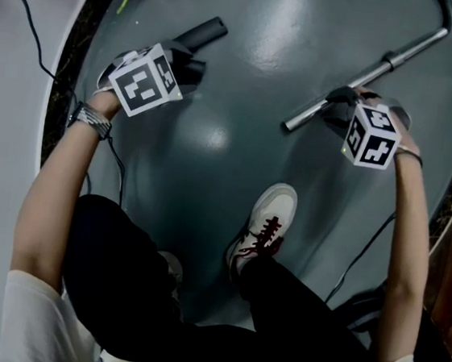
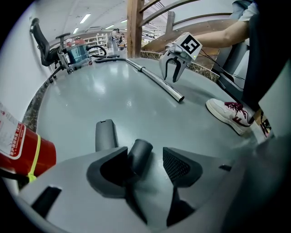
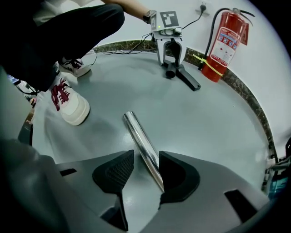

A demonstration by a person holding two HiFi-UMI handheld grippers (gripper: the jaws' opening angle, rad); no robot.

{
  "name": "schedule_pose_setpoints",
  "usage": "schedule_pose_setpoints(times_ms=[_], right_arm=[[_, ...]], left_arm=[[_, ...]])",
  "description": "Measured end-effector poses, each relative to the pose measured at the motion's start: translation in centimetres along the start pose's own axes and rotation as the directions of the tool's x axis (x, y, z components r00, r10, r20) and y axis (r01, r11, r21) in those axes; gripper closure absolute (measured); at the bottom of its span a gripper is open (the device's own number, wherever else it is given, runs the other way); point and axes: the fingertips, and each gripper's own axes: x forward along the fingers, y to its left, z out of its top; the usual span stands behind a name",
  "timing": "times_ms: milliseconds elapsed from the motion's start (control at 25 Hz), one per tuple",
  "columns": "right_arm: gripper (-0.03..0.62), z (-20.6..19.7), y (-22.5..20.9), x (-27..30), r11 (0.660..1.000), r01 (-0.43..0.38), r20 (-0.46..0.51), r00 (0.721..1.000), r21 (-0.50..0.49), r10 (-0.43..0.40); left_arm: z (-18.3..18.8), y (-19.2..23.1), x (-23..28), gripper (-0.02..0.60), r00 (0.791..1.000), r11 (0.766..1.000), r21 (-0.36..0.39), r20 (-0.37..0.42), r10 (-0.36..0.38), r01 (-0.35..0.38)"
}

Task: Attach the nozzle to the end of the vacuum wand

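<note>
Left gripper [image 2: 145, 157] spread around nozzle [image 2: 137, 154], right gripper [image 3: 145, 157] spread around vacuum wand [image 3: 138, 132]; neither pinched.
Risk: both sit off-centre, so the nozzle at 10 o'clock or the wand at 2 o'clock may roll away on closing.

Dark grey nozzle [image 1: 206, 32] and shiny metal wand [image 1: 411, 52] lie flat, well apart.

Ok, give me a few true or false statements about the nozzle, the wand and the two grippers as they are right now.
1. The vacuum wand lies between the right gripper's open jaws. True.
2. The nozzle is already on the wand's end. False: it lies apart on the floor, between the left gripper's jaws.
3. The left gripper is clamped shut on the nozzle. False: its jaws stand apart.
4. A red fire extinguisher stands at the floor's edge. True.
</note>
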Motion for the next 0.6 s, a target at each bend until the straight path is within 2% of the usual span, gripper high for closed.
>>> schedule_pose_setpoints(times_ms=[200,360,600], right_arm=[[0.385,0.0,0.1,0.8,0.989,-0.023,-0.078,0.997,-0.147,0.012],[0.388,0.6,-0.1,1.3,0.972,-0.022,-0.090,0.996,-0.236,0.000],[0.448,0.7,0.2,2.0,0.945,-0.040,-0.120,0.993,-0.326,0.001]], left_arm=[[-0.2,0.0,0.3,0.341,1.000,1.000,0.011,0.009,0.001,-0.001],[-0.4,0.2,0.6,0.342,1.000,1.000,0.011,0.013,-0.002,0.002],[-0.3,0.0,0.9,0.342,1.000,0.999,0.051,-0.012,0.005,-0.005]])
